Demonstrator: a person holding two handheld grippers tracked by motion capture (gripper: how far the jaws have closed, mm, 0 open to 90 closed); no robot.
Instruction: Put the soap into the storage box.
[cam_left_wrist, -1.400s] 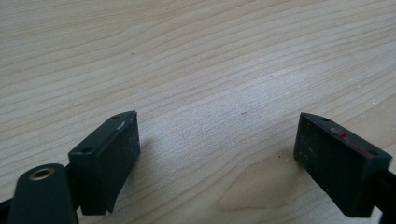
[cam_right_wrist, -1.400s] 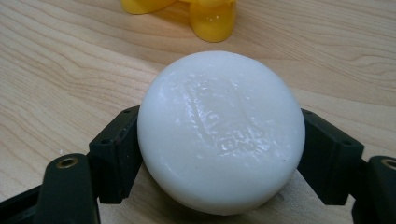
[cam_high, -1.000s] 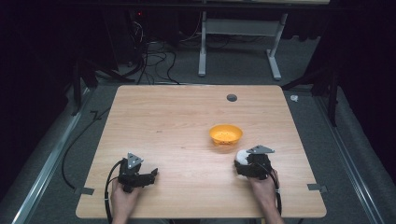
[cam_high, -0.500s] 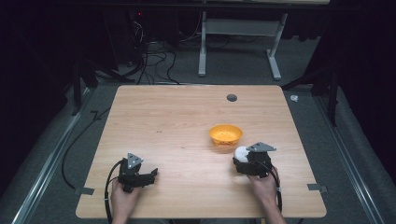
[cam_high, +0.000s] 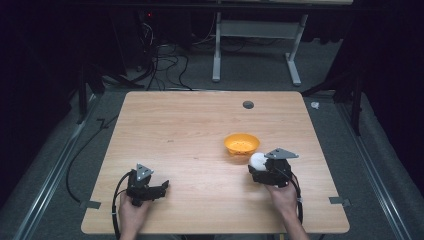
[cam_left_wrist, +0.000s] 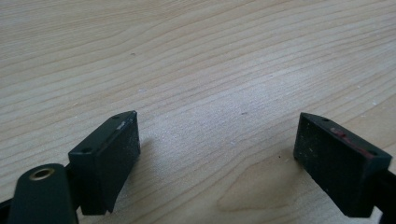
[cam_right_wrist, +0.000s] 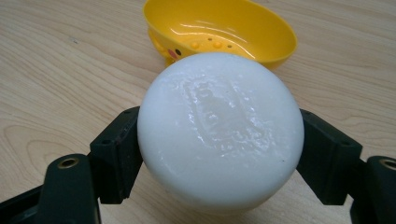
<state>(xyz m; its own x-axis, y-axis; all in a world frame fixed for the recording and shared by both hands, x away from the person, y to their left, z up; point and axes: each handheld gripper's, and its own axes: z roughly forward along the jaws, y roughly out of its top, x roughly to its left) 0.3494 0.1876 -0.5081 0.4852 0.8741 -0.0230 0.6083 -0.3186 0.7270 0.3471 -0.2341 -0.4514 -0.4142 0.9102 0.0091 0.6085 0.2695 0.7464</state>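
Soap bar (cam_right_wrist: 220, 130): white, round, smooth, with a faint stamped panel on its upper face. Held clear of the worktop (cam_high: 180, 135) between the two black jaws of the right tool (cam_high: 257, 165), which press on its opposite sides; in the high view it shows as a white disc (cam_high: 257, 160) at the tool's front end, just short of the dish.

Soap dish (cam_high: 241, 143): yellow plastic, oval, shallow, with a row of small drain holes in its floor and a small printed face on its outer wall (cam_right_wrist: 219, 32). Stands upright and empty, right of the worktop's middle, directly ahead of the held soap and close to it, not touching.

Right tool: closed on the soap bar, grey three-cornered plate on top, cable trailing back past the person's hand.

Left tool (cam_high: 159, 189): near the front left of the worktop, jaws standing wide apart with only bare wood between them (cam_left_wrist: 215, 154); idle.

Step in hand, as judged: carrying the gripped soap toward the dish, grasp done, placing not yet done.

Next move calls for: a short advance forward with the soap kept above the near rim, centring over the bowl, lowering until the bar rests inside, then parting the jaws. The smooth bar may slip, and a knock on the rim could shift the light dish.
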